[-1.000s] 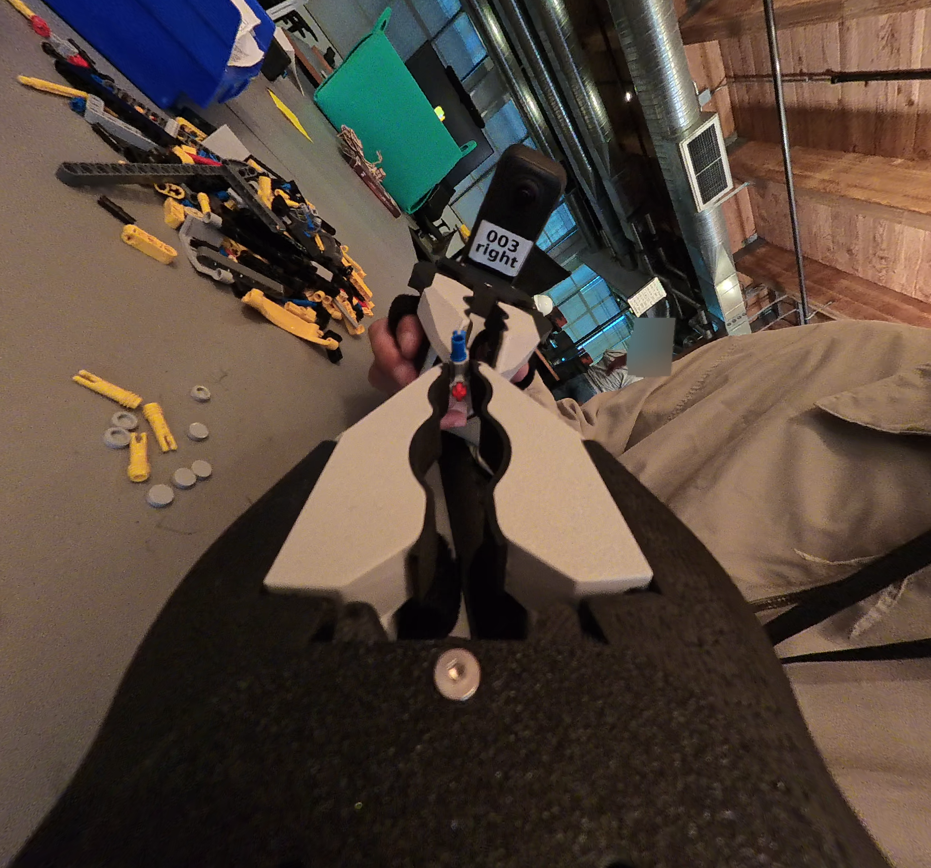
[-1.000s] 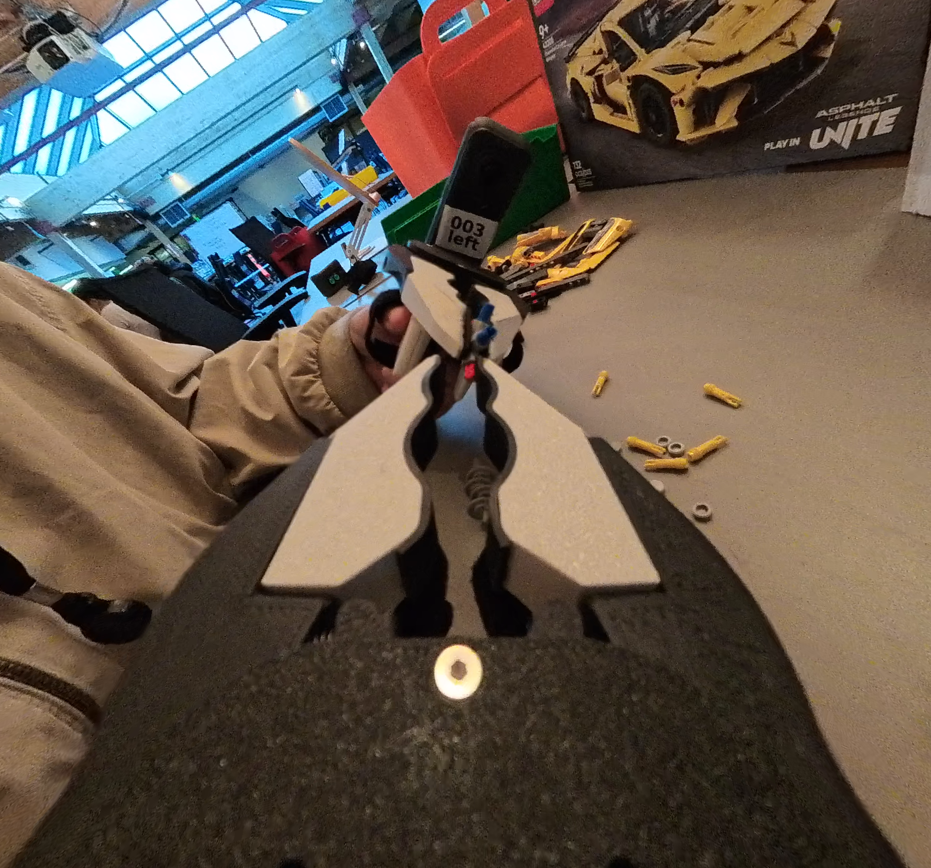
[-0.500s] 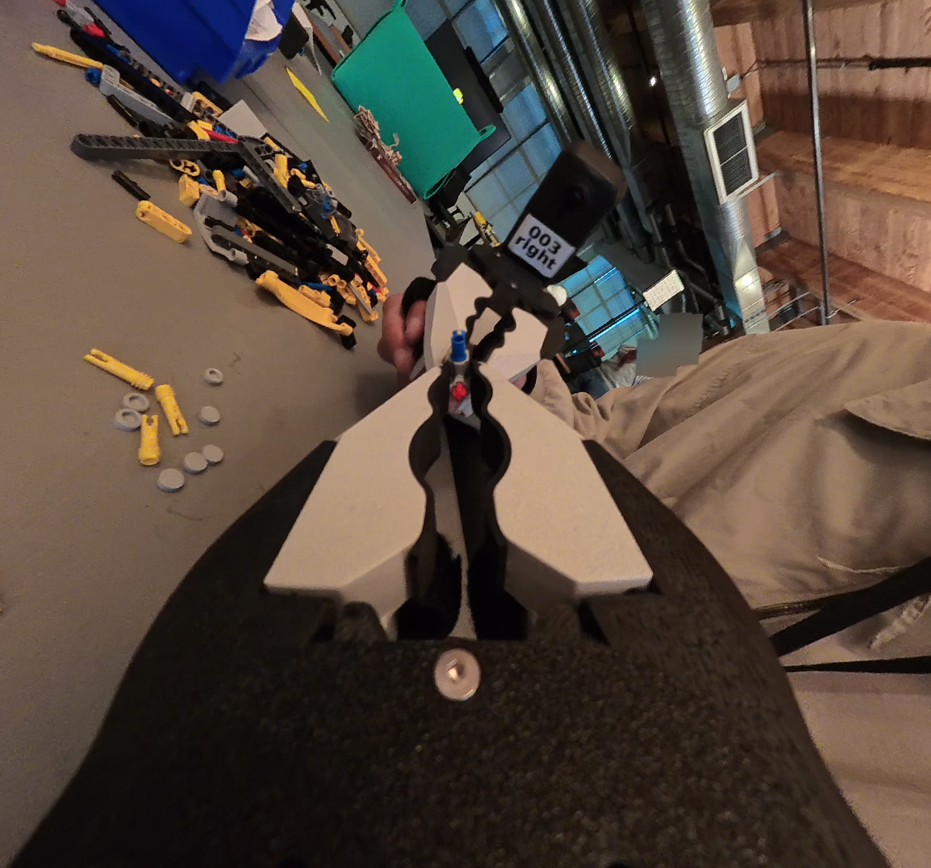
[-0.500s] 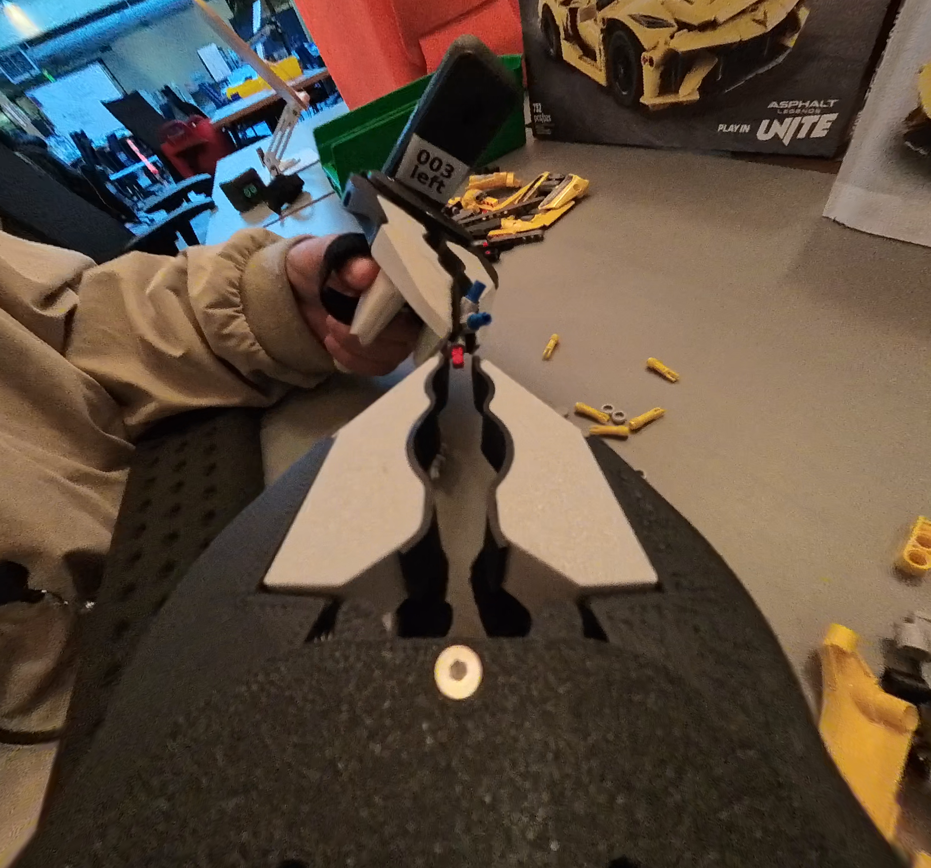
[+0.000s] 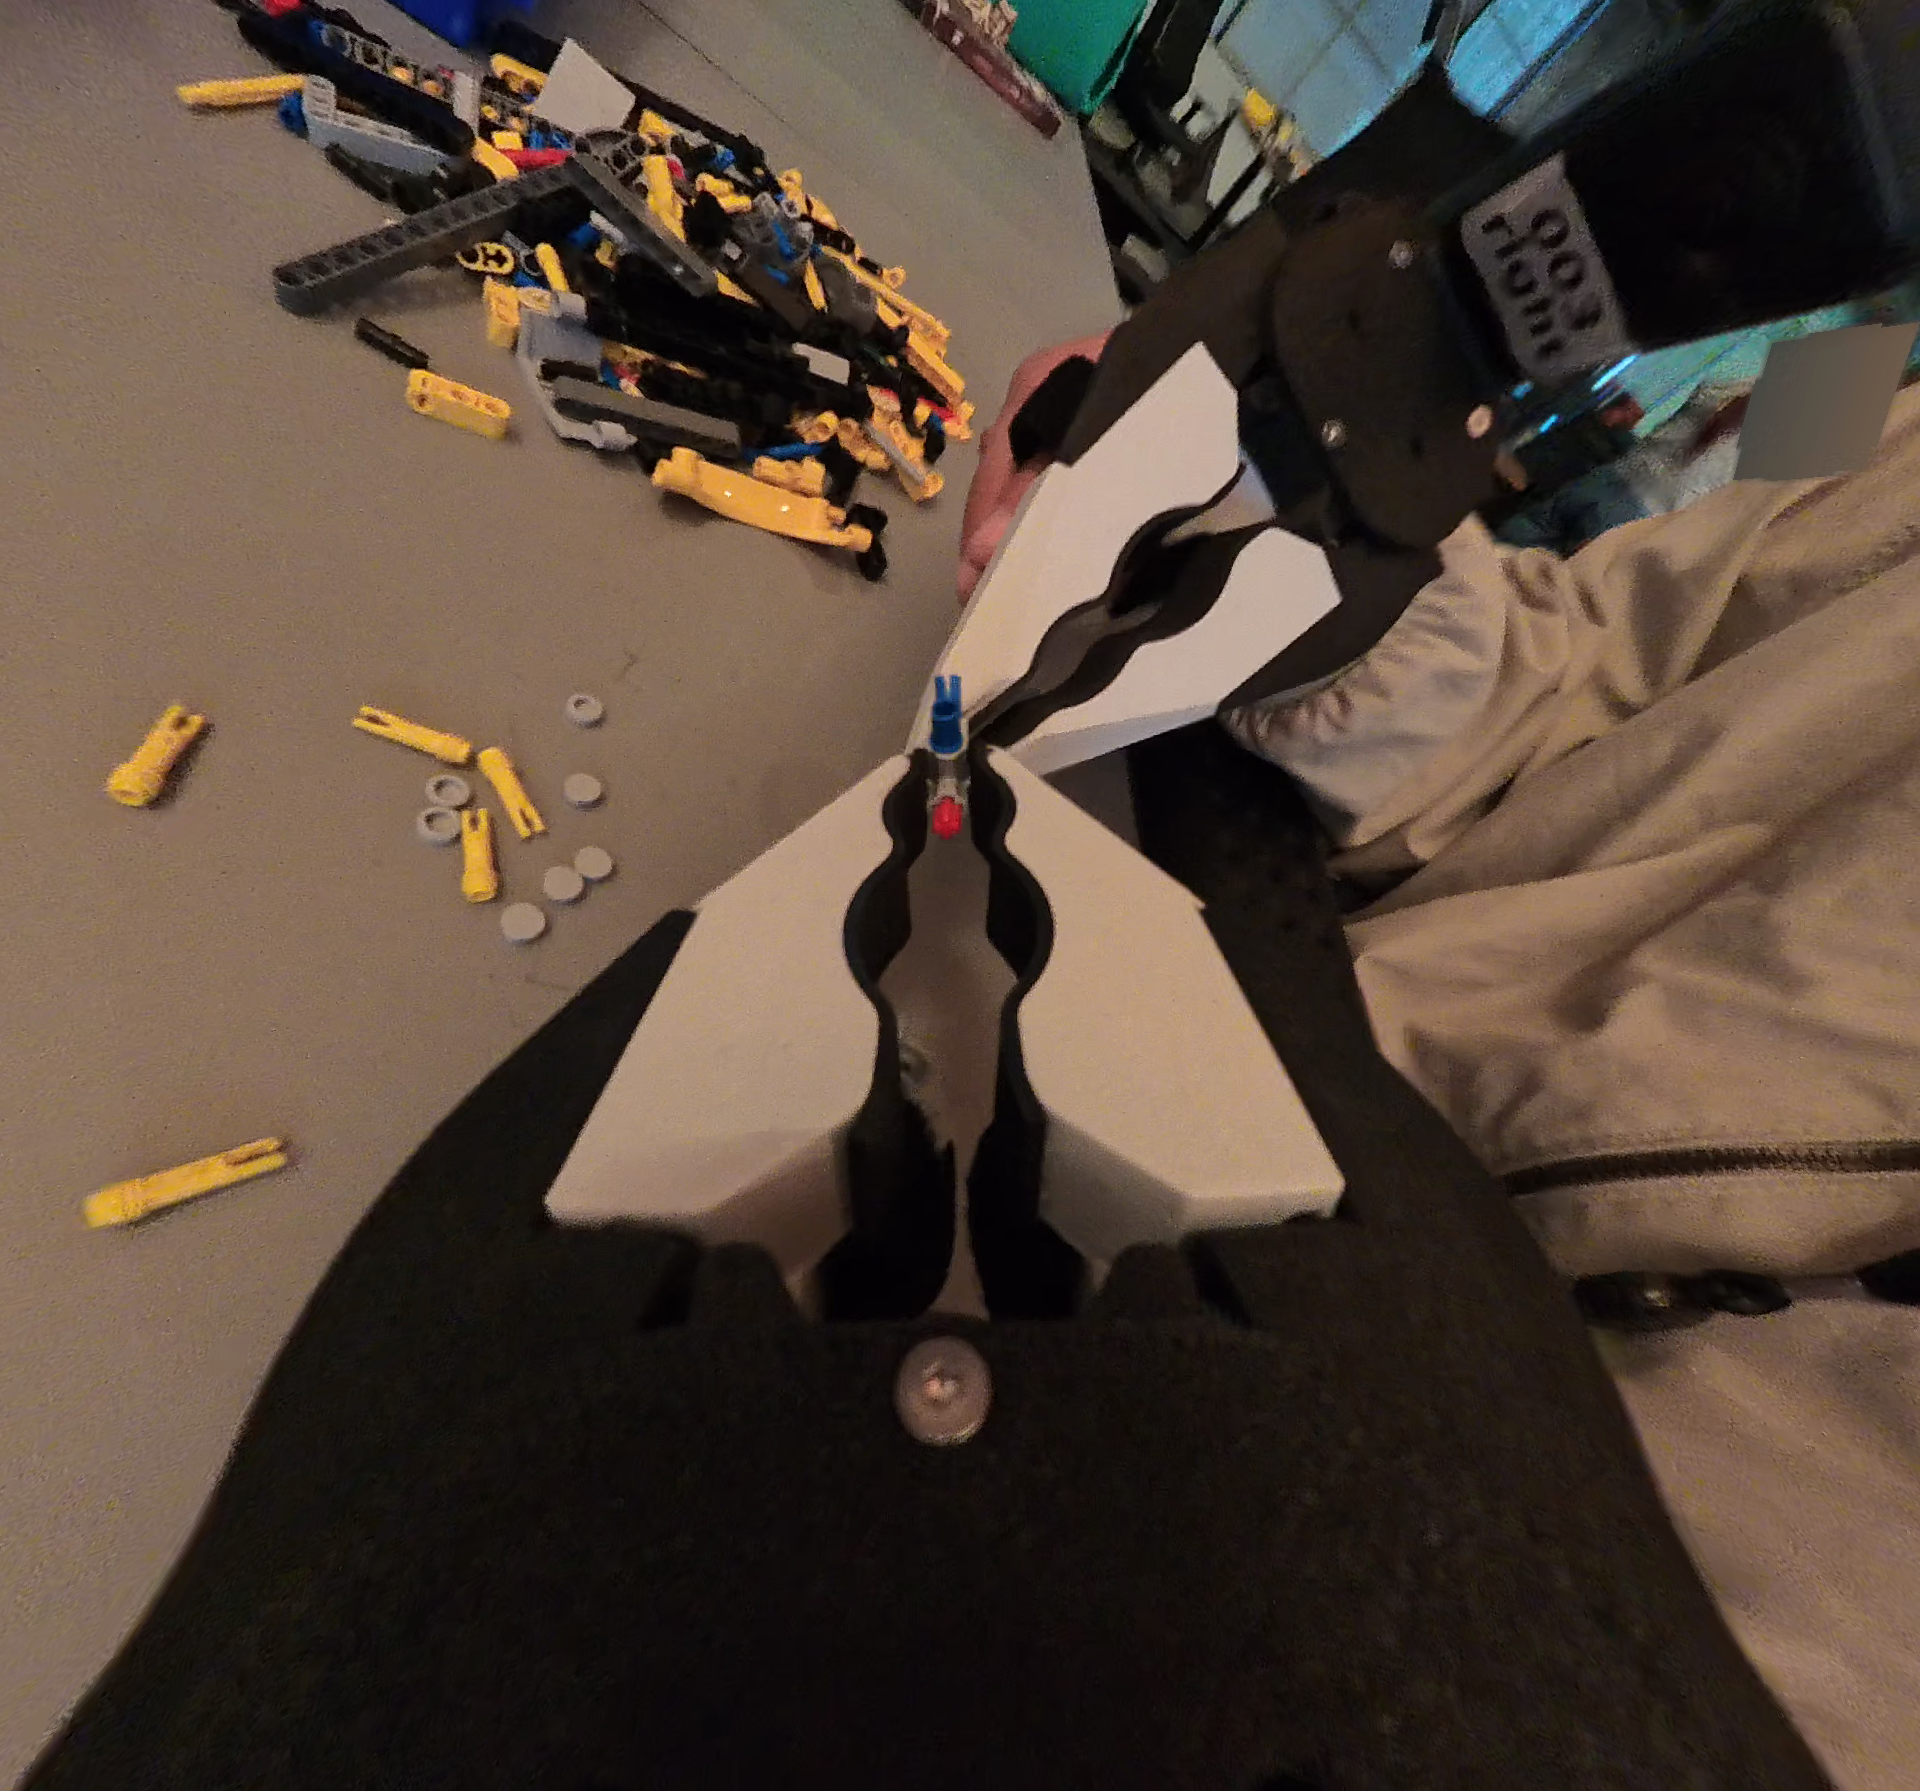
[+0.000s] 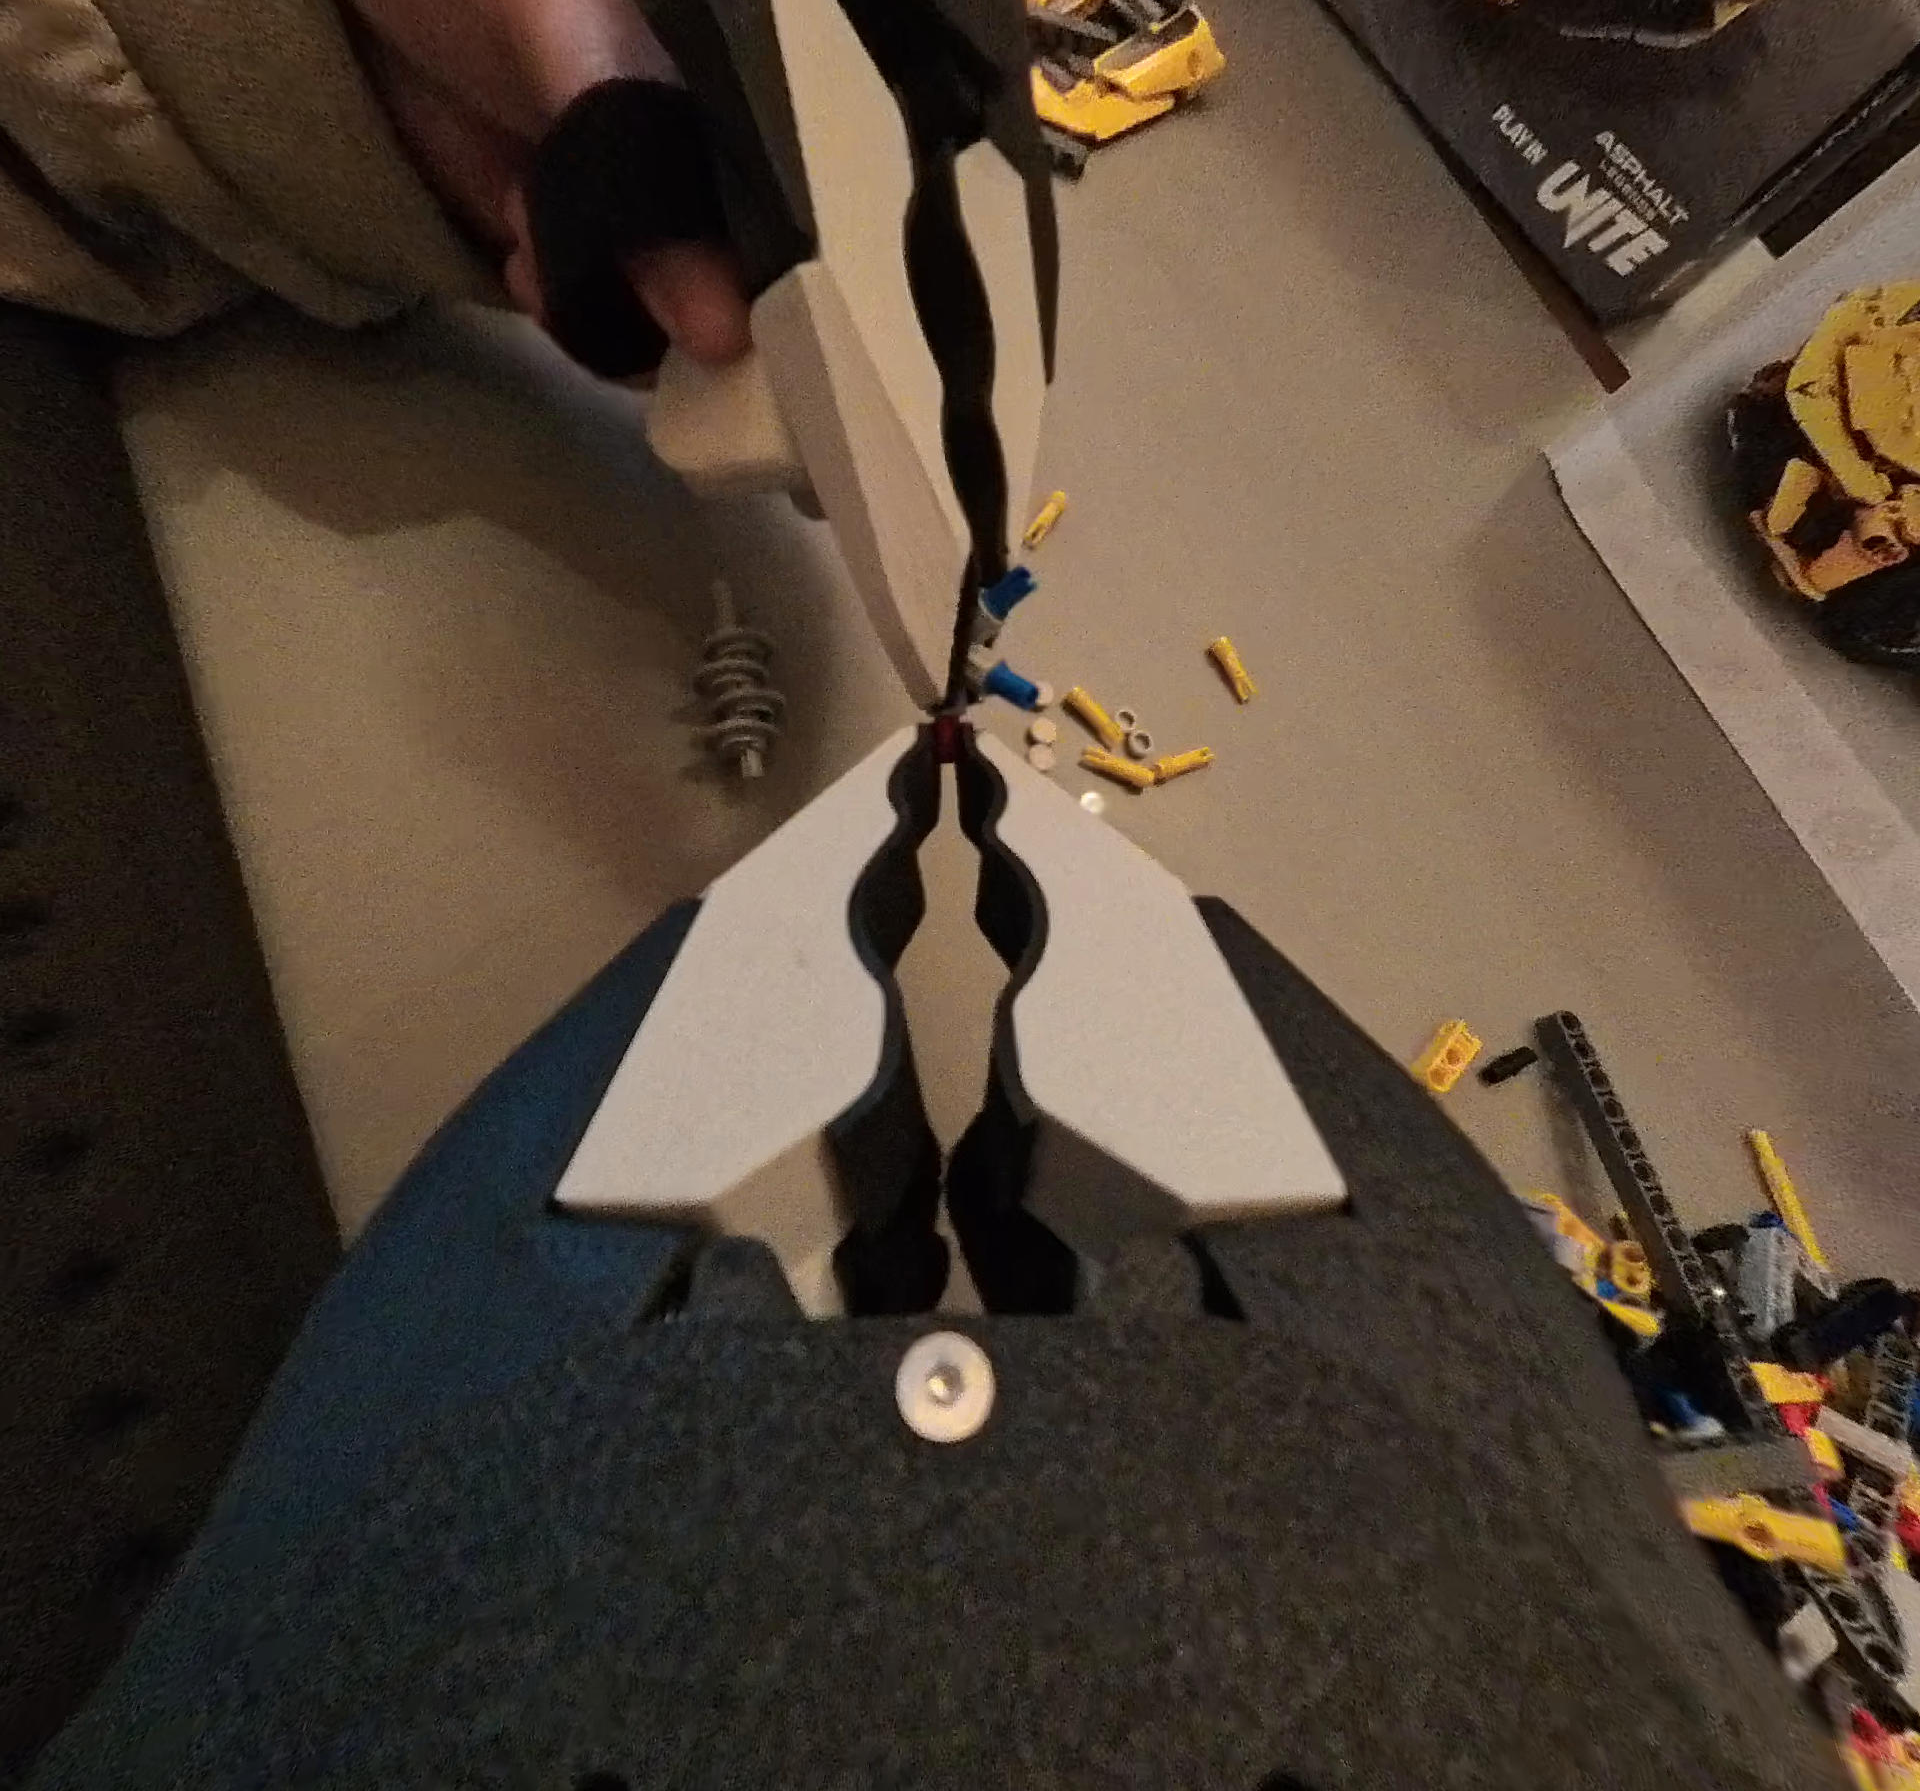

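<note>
Pin assembly (image 5: 943, 731), blue and red, clamped tip to tip by left gripper (image 5: 943, 780) and right gripper (image 6: 945, 752), with loose yellow pins (image 5: 480, 811) on the table left of the left gripper.

A heap of yellow and black building-toy parts (image 5: 665, 328) lies on the grey worktop (image 5: 260, 546), loose yellow pins (image 5: 488, 796) nearer its edge

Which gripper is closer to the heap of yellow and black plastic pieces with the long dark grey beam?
Right. The right gripper has the heap beside its body; the left gripper meets it tip to tip from the far side, both shut on a small blue-pinned part.
</note>
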Available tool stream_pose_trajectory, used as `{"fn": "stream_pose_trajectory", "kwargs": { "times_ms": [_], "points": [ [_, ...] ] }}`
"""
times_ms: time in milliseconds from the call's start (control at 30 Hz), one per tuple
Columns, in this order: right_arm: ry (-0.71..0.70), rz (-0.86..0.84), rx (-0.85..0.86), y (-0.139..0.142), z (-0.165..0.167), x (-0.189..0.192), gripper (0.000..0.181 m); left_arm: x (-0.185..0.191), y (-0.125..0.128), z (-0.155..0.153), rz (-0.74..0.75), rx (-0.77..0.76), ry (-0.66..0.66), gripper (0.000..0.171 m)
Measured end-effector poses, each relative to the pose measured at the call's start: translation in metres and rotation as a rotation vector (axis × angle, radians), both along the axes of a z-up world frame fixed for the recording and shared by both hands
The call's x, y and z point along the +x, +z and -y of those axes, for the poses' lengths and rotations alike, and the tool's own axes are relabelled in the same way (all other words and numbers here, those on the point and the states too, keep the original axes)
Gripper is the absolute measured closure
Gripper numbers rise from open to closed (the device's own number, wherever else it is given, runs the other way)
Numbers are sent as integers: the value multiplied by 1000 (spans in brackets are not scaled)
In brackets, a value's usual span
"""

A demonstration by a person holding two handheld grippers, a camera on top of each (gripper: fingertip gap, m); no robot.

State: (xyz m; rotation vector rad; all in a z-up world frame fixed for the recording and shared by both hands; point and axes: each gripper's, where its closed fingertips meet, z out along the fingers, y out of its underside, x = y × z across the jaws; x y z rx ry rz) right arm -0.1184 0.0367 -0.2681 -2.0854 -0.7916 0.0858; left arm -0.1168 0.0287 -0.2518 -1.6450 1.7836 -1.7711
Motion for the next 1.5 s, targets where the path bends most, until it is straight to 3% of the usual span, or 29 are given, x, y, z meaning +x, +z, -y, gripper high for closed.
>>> {"fn": "stream_pose_trajectory", "kwargs": {
  "times_ms": [67,133,200,267,400,467,567,667,800,900,1067,1200,1267,1500],
  "points": [
    [10,38,-3,0,-1,-1,179,-3,1,-7,3,24,13,165],
    [-116,305,-149,-31,14,58,179,-10,17,-60,47,-21,185,165],
    [-179,119,-152,-23,34,85,179,-25,38,-99,127,-96,272,166],
    [-244,101,-71,-1,40,115,178,-15,38,-83,156,-95,249,165],
    [-538,131,-5,16,41,207,178,4,36,-25,169,-95,119,165],
    [-654,102,-55,6,47,240,173,9,26,-17,167,-29,129,164],
    [-698,61,-68,-3,51,254,163,13,19,-6,156,-18,106,164],
    [-621,-164,32,14,32,206,156,15,25,4,189,-56,78,164],
    [-234,-879,92,54,11,65,151,15,34,12,229,-149,51,164],
    [-59,-1216,66,71,12,16,150,13,44,12,262,-229,42,165],
    [-87,-1324,107,75,5,13,163,11,47,11,270,-255,38,165],
    [-81,-1311,99,72,1,1,166,13,48,7,274,-297,49,165],
    [-102,-1294,118,72,-2,3,176,12,50,7,283,-295,46,165],
    [-111,-1429,140,78,-3,6,176,15,56,6,311,-309,88,165]
  ]
}}
